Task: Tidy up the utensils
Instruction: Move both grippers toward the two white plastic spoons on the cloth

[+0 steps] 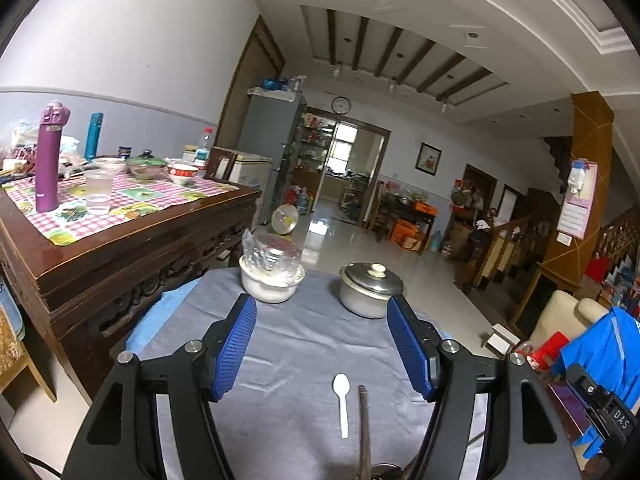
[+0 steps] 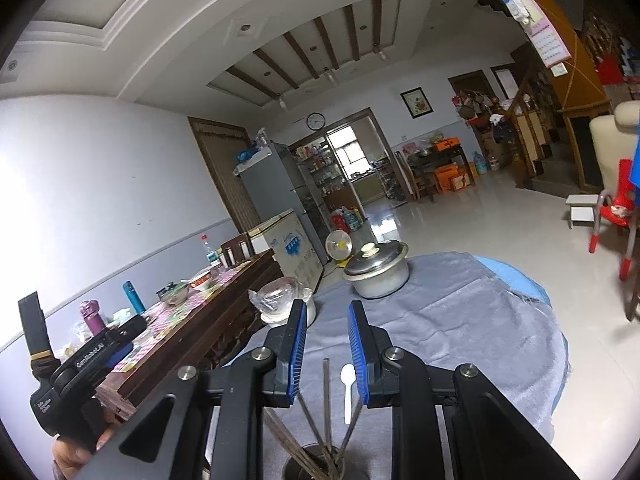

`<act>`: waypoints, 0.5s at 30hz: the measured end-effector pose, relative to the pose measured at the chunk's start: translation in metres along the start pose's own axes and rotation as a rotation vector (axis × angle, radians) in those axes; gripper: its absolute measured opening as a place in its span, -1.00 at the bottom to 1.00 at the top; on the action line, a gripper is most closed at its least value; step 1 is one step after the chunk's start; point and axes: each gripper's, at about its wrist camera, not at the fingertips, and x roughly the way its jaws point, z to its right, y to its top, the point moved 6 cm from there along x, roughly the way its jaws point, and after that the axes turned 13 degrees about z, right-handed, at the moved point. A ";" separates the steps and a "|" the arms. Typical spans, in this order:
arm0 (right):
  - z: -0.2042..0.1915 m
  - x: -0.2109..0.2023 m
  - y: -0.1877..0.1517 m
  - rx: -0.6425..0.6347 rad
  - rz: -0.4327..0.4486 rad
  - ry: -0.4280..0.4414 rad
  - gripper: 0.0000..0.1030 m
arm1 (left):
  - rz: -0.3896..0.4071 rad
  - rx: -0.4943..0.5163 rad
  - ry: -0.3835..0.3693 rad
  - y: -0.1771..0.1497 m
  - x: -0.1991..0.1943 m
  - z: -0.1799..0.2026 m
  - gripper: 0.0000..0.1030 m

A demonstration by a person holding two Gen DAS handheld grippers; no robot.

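Note:
A white plastic spoon (image 1: 341,404) lies on the grey cloth of the round table (image 1: 304,344). Beside it a dark chopstick (image 1: 363,432) rises from a metal holder at the bottom edge. My left gripper (image 1: 322,344) is open and empty, held above the spoon. In the right wrist view the spoon (image 2: 347,388) lies just left of the right finger, and several chopsticks (image 2: 316,424) stand in the metal holder (image 2: 320,466) below the jaws. My right gripper (image 2: 327,344) is open with a narrow gap and empty.
A steel pot with a lid (image 1: 370,288) and a white bowl covered in plastic wrap (image 1: 272,276) stand at the table's far edge. A dark wooden table (image 1: 120,236) with bottles, bowls and a glass stands to the left. A red chair (image 2: 612,216) stands on the right.

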 end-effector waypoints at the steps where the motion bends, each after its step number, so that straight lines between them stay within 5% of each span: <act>1: 0.003 0.000 0.000 0.004 -0.001 -0.006 -0.55 | -0.003 -0.002 0.008 -0.001 0.002 -0.003 0.33; 15: 0.073 0.037 -0.027 0.098 -0.081 -0.146 -0.55 | -0.124 -0.037 0.174 -0.043 0.057 -0.074 0.34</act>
